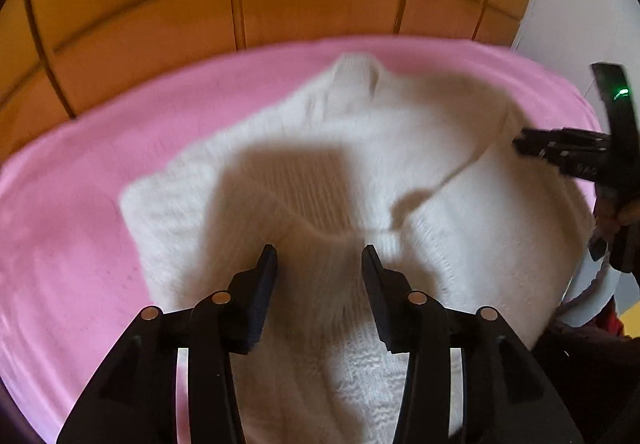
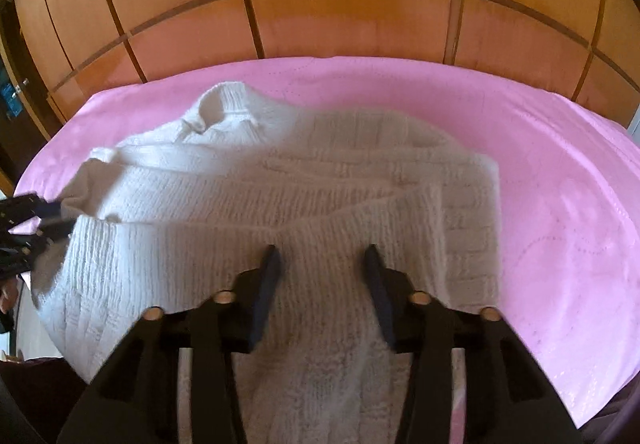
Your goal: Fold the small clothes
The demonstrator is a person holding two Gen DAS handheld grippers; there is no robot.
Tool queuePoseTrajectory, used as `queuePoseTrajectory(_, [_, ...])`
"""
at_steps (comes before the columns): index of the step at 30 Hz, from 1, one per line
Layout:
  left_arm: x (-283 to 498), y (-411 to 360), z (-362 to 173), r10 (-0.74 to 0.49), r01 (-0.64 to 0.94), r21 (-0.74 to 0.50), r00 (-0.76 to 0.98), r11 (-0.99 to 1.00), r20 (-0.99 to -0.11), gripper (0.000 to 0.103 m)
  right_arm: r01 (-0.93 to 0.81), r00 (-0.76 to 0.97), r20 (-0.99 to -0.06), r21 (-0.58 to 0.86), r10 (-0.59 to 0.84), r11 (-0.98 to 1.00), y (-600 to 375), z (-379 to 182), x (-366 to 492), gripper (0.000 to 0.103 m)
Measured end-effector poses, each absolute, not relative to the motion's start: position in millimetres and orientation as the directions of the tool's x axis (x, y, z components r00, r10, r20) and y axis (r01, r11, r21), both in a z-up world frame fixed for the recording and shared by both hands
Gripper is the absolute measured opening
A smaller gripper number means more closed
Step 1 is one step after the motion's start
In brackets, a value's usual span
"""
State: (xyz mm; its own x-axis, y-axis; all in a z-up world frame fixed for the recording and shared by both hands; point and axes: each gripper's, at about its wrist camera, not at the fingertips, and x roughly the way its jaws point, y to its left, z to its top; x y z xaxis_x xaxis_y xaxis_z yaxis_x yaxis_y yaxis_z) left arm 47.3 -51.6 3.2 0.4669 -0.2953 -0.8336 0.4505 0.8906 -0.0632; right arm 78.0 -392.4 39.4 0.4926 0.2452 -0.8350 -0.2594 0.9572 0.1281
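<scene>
A white knitted sweater [image 1: 360,148] lies flat on a pink bedspread [image 1: 72,212], its ribbed collar [image 2: 224,100] pointing toward a wall of wooden wardrobe panels [image 2: 344,20] behind the bed. The garment is partly folded: one sleeve is laid slantwise across the body and the near hem is bunched up under the cameras.

The left gripper [image 1: 320,256] points steeply down over the near middle of the sweater. Its two black fingers are spread apart, with knit showing in the gap between them. The pads do not visibly press on the wool, and the tool's shadow falls across the chest of the garment. The picture from this side is slightly blurred.

The right gripper [image 2: 320,256] hangs over the same near part of the sweater, just where the folded sleeve ends. Its fingers are also spread, with ribbed fabric visible between them and nothing pinched.

Each tool also shows in the other's view. From the left camera, the right gripper's tips sit at the sweater's right edge, by the shoulder fold. From the right camera, the left gripper's tips sit at the garment's left edge. Whether either tip touches the wool there cannot be told from these side views.
</scene>
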Motion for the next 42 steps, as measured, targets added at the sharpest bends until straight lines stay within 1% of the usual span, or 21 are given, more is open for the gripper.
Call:
queuePoseTrajectory(1, [47.1, -52.7, -1.5, -0.295, 0.442, -0.07, 0.464, 0.894, -0.835, 0.025, -0.258, 0.495, -0.833, 0.13, 0.247, 0.957, -393.5, 41.9, 76.4, 0.007])
queuePoseTrajectory(2, [45.9, -51.2, -1.9, -0.287, 0.431, -0.063, 0.478, 0.9, -0.83, 0.013, -0.255, 0.499, -0.831, 0.129, 0.245, 0.958, -394.6, 44.2, 76.1, 0.007])
queuePoseTrajectory(3, [45.7, -50.1, 0.1, -0.287, 0.419, -0.066, 0.492, 0.905, -0.822, 0.006, -0.256, 0.507, -0.825, 0.133, 0.25, 0.957, -396.3, 49.4, 73.7, 0.006])
queuePoseTrajectory(9, [52.6, -19.4, 34.8, -0.365, 0.336, -0.195, 0.579, 0.921, -0.729, 0.005, -0.209, 0.603, -0.757, 0.153, 0.251, 0.966, -416.2, 85.1, 76.0, 0.005])
queuePoseTrajectory(13, [76.0, -12.1, 47.0, -0.337, 0.257, -0.222, 0.627, 0.941, -0.702, 0.005, -0.131, 0.603, -0.773, 0.148, 0.198, 0.98, -423.0, 70.6, 99.6, 0.005])
queuePoseTrajectory(16, [101.8, -19.8, 33.8, -0.272, 0.214, -0.175, 0.622, 0.961, -0.735, 0.005, -0.074, 0.555, -0.818, 0.131, 0.15, 0.989, -423.7, 41.2, 118.1, 0.005])
queuePoseTrajectory(19, [118.8, -29.9, 1.5, -0.191, 0.181, -0.108, 0.548, 0.978, -0.814, 0.005, -0.059, 0.536, -0.834, 0.121, 0.134, 0.991, -419.1, 23.6, 121.7, 0.006])
queuePoseTrajectory(21, [112.0, -30.0, -3.3, -0.193, 0.2, -0.097, 0.549, 0.975, -0.813, 0.005, -0.061, 0.545, -0.826, 0.13, 0.142, 0.99, -419.0, 26.2, 117.8, 0.009])
queuePoseTrajectory(23, [105.3, -23.5, 2.1, -0.228, 0.213, -0.129, 0.551, 0.968, -0.803, 0.013, -0.063, 0.547, -0.823, 0.141, 0.152, 0.988, -421.9, 28.2, 115.1, 0.012])
queuePoseTrajectory(25, [98.3, -10.3, 9.0, -0.254, 0.209, -0.161, 0.565, 0.964, -0.785, 0.024, -0.064, 0.555, -0.818, 0.14, 0.152, 0.988, -427.1, 33.1, 108.9, 0.02])
queuePoseTrajectory(26, [95.0, -5.4, 10.9, -0.253, 0.204, -0.164, 0.574, 0.965, -0.778, 0.024, -0.065, 0.558, -0.815, 0.143, 0.155, 0.988, -429.1, 34.6, 108.1, 0.023])
queuePoseTrajectory(27, [91.2, 3.1, 13.4, -0.26, 0.201, -0.174, 0.581, 0.964, -0.772, 0.024, -0.064, 0.562, -0.811, 0.153, 0.162, 0.986, -431.6, 37.1, 106.6, 0.033])
queuePoseTrajectory(28, [88.9, 8.7, 14.7, -0.269, 0.203, -0.183, 0.582, 0.962, -0.768, 0.024, -0.063, 0.57, -0.804, 0.161, 0.168, 0.985, -433.3, 40.7, 105.8, 0.039])
queuePoseTrajectory(29, [85.0, 13.9, 16.2, -0.279, 0.207, -0.192, 0.582, 0.959, -0.764, 0.024, -0.063, 0.583, -0.794, 0.168, 0.173, 0.984, -436.1, 45.4, 101.4, 0.039])
queuePoseTrajectory(30, [83.4, 17.9, 16.3, -0.283, 0.208, -0.196, 0.582, 0.958, -0.763, 0.035, -0.062, 0.589, -0.789, 0.17, 0.174, 0.983, -436.7, 48.3, 98.5, 0.04])
queuePoseTrajectory(31, [81.6, 24.4, 16.1, -0.278, 0.199, -0.198, 0.588, 0.96, -0.759, 0.05, -0.06, 0.593, -0.787, 0.17, 0.173, 0.984, -438.3, 51.9, 97.0, 0.042])
queuePoseTrajectory(32, [80.5, 26.8, 15.0, -0.284, 0.198, -0.205, 0.594, 0.959, -0.752, 0.052, -0.057, 0.597, -0.784, 0.172, 0.172, 0.983, -441.2, 54.4, 94.1, 0.045])
queuePoseTrajectory(36, [80.7, 25.2, 12.2, -0.34, 0.237, -0.247, 0.571, 0.94, -0.747, 0.052, -0.049, 0.604, -0.782, 0.157, 0.155, 0.986, -457.1, 60.8, 80.2, 0.055])
queuePoseTrajectory(39, [86.5, 18.2, 3.4, -0.33, 0.249, -0.227, 0.548, 0.941, -0.769, 0.054, -0.021, 0.591, -0.794, 0.165, 0.145, 0.986, -473.1, 56.0, 74.2, 0.056])
queuePoseTrajectory(41, [88.5, 13.1, -2.7, -0.355, 0.264, -0.249, 0.522, 0.932, -0.775, 0.054, -0.017, 0.579, -0.801, 0.176, 0.153, 0.984, -479.7, 52.6, 72.5, 0.056])
queuePoseTrajectory(42, [89.0, 10.4, -4.1, -0.358, 0.268, -0.249, 0.517, 0.93, -0.778, 0.052, -0.018, 0.575, -0.803, 0.182, 0.159, 0.983, -481.3, 51.0, 72.2, 0.056])
